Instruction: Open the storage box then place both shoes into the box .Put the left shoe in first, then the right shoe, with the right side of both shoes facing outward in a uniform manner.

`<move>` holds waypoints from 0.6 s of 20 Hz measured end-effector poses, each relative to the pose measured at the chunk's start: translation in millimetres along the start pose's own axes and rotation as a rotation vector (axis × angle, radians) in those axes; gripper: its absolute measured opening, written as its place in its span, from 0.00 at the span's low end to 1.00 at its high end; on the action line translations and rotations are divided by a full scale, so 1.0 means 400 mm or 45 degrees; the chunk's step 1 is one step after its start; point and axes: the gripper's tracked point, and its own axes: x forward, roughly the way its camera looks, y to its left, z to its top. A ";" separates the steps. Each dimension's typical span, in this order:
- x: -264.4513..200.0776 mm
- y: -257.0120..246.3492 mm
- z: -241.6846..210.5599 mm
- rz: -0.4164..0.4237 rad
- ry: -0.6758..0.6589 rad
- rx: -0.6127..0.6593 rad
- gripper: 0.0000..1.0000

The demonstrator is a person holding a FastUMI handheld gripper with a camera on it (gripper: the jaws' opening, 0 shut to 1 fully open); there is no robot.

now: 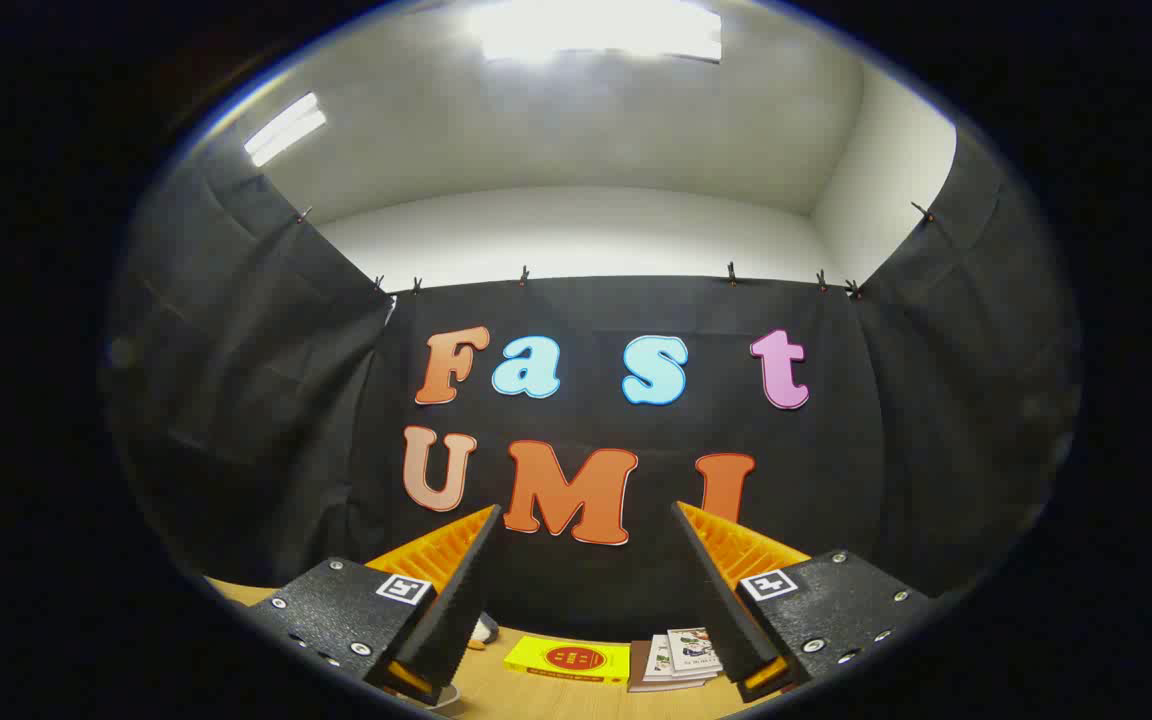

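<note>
My gripper [586, 515] is raised and points at the booth's back wall, its fingers spread wide apart with nothing between them. Below the fingers lies a strip of the wooden table [556, 700]. A small white and orange object [482, 632] peeks out beside the left finger [461, 590]; I cannot tell what it is.
A yellow book [568, 659] lies on the table between the fingers, at the foot of the wall. A small stack of booklets [676, 658] sits to its right, next to the right finger [721, 590]. Black cloth walls close in the sides and back.
</note>
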 end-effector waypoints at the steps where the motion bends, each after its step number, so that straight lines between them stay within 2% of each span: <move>1: 0.000 0.006 0.001 0.006 0.001 0.006 0.97; 3: 0.003 0.014 -0.003 0.021 0.010 0.018 0.98; 9: 0.007 0.000 -0.002 -0.023 0.005 -0.029 0.99; 12: 0.004 0.006 0.007 -0.009 -0.006 0.010 0.99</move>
